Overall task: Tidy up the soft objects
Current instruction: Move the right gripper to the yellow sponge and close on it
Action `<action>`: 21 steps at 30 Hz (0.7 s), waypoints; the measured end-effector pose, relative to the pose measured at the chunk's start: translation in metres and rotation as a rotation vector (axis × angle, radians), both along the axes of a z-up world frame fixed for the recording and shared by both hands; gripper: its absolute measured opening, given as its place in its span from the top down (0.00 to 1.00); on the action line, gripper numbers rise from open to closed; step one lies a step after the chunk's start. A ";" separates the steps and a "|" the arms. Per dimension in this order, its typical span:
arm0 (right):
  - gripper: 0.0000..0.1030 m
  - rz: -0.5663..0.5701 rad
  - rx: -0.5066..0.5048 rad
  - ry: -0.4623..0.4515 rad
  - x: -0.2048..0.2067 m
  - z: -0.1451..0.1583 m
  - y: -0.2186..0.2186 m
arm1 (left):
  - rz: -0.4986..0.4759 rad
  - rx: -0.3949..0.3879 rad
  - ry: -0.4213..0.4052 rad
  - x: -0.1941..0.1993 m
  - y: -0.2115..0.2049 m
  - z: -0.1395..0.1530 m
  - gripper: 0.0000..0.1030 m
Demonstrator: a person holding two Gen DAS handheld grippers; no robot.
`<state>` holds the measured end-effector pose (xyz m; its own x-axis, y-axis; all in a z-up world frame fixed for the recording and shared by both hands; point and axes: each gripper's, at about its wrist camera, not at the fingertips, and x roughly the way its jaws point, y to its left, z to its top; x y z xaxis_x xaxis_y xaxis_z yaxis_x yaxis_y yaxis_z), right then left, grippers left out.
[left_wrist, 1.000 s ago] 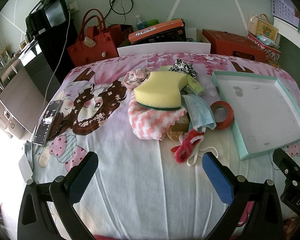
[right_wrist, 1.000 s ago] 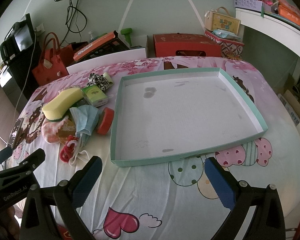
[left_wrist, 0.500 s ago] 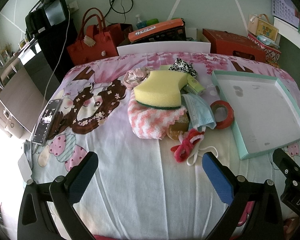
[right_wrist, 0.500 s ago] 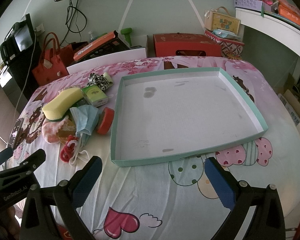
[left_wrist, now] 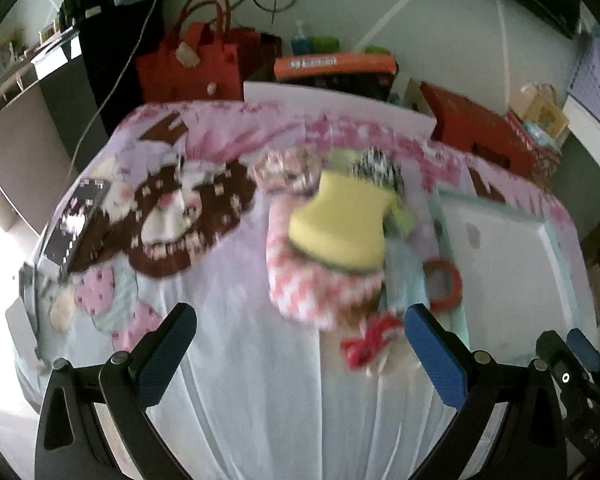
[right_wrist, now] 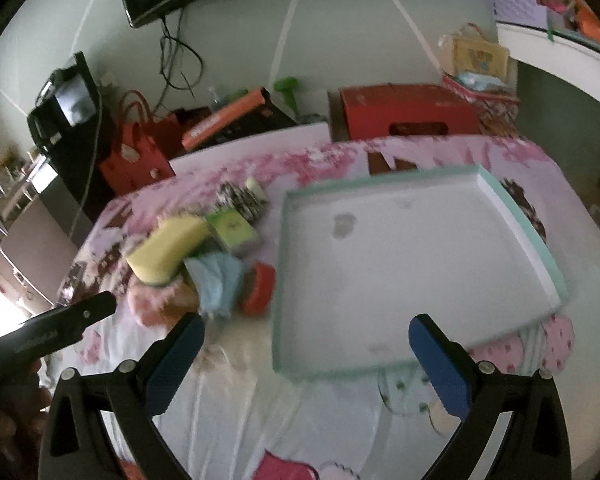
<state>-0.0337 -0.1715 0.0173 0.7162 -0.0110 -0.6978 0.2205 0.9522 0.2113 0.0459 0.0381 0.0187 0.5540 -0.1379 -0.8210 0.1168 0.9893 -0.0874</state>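
While both tongs (left_wrist: 300,344) (right_wrist: 306,354) hang spread and empty, take the sponge (left_wrist: 342,226): light, squashy, so pinch across its near edge.

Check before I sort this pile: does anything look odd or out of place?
Yes: a hard red tape roll sits among the soft things, against the shallow teal-rimmed tray. The tray's white floor bears a grey stain. Nothing looks spilled.

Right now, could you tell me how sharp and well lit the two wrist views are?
Left wrist view: motion-blurred, yellow sponge smeared, window glare at left edge. Right wrist view: also blurred and dim, tray edges soft; both bend straight lines, fisheye.
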 end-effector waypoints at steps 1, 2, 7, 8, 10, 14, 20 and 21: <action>0.00 0.010 0.007 -0.011 0.004 0.003 0.001 | 0.002 -0.006 -0.006 0.005 0.001 0.004 0.00; 0.00 0.023 0.016 -0.018 0.009 0.006 0.001 | 0.003 -0.015 -0.011 0.011 0.002 0.008 0.00; 0.00 0.095 0.024 -0.020 0.034 0.016 0.012 | 0.001 -0.068 -0.018 0.038 0.006 0.018 0.00; 0.00 0.108 0.024 -0.014 0.039 0.015 0.015 | 0.002 -0.077 -0.016 0.041 0.006 0.018 0.00; 0.00 0.125 0.029 0.000 0.047 0.013 0.017 | 0.007 -0.076 -0.005 0.050 0.006 0.016 0.00; 0.00 0.140 -0.007 0.041 0.065 0.005 0.025 | 0.022 -0.036 0.039 0.065 0.003 0.009 0.00; 0.00 0.193 0.017 0.035 0.085 0.000 0.040 | 0.068 -0.065 0.098 0.086 0.012 -0.005 0.00; 0.00 0.195 0.018 0.036 0.089 -0.001 0.042 | 0.071 -0.067 0.108 0.088 0.013 -0.008 0.00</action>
<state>0.0554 -0.1296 0.0164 0.6778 0.1385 -0.7220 0.0399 0.9737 0.2243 0.1343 0.0511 0.0107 0.4735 -0.1584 -0.8664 0.0333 0.9862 -0.1621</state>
